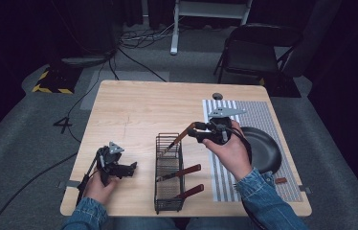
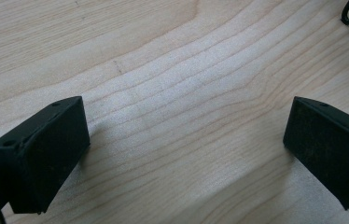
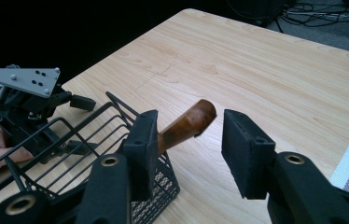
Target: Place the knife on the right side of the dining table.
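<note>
The wire basket point(image 1: 169, 173) holds three wooden-handled utensils point(image 1: 179, 172); both grippers' fingers stand apart, holding nothing.

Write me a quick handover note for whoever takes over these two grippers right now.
Left tongs: open, resting low over bare table, holding nothing.
Right tongs: open around the end of a wooden-handled utensil; one pad looks close to it, the other is clear.
That utensil leans out of the far end of the wire basket. Two more wooden-handled utensils lie in the basket, handles sticking out right. A black pan sits on the striped mat.
Done: three utensils sit in the basket.
Left: judging by the pose, either grip or back off from the leaning one.
</note>
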`<state>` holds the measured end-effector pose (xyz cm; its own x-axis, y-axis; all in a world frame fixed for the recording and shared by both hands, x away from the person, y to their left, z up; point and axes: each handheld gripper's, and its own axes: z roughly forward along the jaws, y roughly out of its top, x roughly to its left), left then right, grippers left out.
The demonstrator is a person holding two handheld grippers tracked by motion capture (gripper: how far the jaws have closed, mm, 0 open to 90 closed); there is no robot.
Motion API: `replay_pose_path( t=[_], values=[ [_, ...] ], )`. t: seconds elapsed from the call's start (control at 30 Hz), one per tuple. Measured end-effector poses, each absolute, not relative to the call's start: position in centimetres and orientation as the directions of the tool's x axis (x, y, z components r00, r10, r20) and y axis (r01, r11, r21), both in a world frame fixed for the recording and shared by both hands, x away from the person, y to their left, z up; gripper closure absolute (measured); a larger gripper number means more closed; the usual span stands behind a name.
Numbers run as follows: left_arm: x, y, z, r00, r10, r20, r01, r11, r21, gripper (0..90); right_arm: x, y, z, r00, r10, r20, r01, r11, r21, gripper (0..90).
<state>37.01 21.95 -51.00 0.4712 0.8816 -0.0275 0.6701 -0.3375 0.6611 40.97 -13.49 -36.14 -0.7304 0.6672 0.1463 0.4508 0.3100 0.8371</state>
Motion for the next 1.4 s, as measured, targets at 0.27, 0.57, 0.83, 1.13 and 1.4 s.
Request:
replay_pose_path(
  t=[0.27,0.57,0.83,1.13,1.4],
  values=[
    [37.0,21.9,-51.0,0.471,0.882,-0.028,0.670,-0.337,0.661,0.5,41.3,-12.9,-36.0,-0.735,0.661,0.152,0.457,0.317,0.831,65.1],
    [37.0,21.9,-51.0,0.472,0.881,-0.028,0.670,-0.338,0.661,0.5,40.9,-12.7,-35.2,-0.771,0.614,0.168,0.441,0.325,0.837,69.5],
    [37.0,21.9,-51.0,0.472,0.881,-0.028,0.670,-0.338,0.661,0.5,40.4,-12.5,-34.1,-0.803,0.567,0.185,0.416,0.311,0.854,78.5],
    [37.0,21.9,-51.0,0.474,0.880,-0.028,0.669,-0.340,0.661,0.5,39.8,-12.2,-33.3,-0.811,0.567,0.146,0.378,0.316,0.871,80.9],
    [37.0,22.0,-51.0,0.476,0.879,-0.025,0.667,-0.343,0.662,0.5,39.5,-12.9,-31.7,-0.810,0.565,0.159,0.376,0.291,0.880,81.0]
  ],
)
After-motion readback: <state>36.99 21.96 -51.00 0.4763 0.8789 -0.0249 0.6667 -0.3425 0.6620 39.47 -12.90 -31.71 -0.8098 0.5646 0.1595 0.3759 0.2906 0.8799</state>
